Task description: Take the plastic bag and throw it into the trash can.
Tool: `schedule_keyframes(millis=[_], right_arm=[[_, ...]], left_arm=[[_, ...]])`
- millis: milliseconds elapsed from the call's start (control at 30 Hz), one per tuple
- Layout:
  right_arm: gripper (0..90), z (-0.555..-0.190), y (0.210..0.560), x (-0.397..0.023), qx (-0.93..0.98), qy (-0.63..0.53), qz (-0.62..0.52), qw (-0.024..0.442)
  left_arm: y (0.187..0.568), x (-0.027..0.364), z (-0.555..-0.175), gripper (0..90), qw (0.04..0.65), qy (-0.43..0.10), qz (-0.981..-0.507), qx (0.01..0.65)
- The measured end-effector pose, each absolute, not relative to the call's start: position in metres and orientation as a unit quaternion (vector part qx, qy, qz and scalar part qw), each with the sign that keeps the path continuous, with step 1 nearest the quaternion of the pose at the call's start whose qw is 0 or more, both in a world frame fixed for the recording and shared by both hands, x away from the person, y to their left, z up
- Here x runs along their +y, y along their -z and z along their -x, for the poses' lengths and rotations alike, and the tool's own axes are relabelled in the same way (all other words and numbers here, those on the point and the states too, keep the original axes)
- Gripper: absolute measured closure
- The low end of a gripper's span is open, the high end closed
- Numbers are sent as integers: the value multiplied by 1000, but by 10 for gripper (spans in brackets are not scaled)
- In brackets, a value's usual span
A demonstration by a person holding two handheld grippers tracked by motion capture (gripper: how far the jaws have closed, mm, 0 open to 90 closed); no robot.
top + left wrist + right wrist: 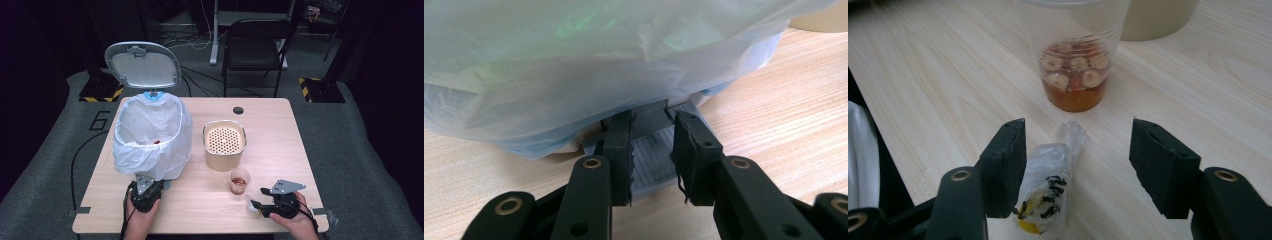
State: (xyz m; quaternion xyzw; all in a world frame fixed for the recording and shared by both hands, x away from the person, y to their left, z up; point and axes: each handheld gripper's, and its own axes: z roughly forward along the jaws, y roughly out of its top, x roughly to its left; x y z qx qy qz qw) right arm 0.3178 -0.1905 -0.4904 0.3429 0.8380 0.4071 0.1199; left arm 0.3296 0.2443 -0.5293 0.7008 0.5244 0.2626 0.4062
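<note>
**One bin, one cup, one wrapper, two claws at work**

Pale wood table [280, 150], dark room behind, one folding chair [252, 47] beyond the far edge. Taking the bin [150, 132] as our marker: one pedal bin, one lid [142, 64] standing open, one white liner [589, 60] draped over it, a few red scraps inside.

Left gripper [146, 194] is right at the bin's near foot, jaws drawn close together either side of the single grey ribbed pedal [651, 152]; whether the pads actually bite it, I can't tell.

To the right of the bin stands one beige container [224, 145] with a perforated top. Nearer the table's front edge than that container, one clear cup [1075, 75] with reddish liquid and sliced fruit.

Right gripper [256, 198], well right of the bin, just beside the cup: jaws partly apart, straddling one crumpled plastic wrapper [1048, 192] with yellow and black inside. It lies on the table against the left pad; the right pad stands clear.
</note>
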Motion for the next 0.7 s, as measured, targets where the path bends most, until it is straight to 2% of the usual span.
schedule_keyframes(millis=[233, 400, 700], right_arm=[[513, -320, 500, -188, 849, -396, -339, 81], [584, -323, 507, -186, 869, -363, -329, 73], [614, -324, 510, -183, 875, -351, -326, 72]], left_arm=[[529, 244, -330, 692, 406, -262, -701, 524], [529, 244, -329, 692, 406, -262, -700, 525], [529, 244, -330, 692, 407, -262, -700, 525]])
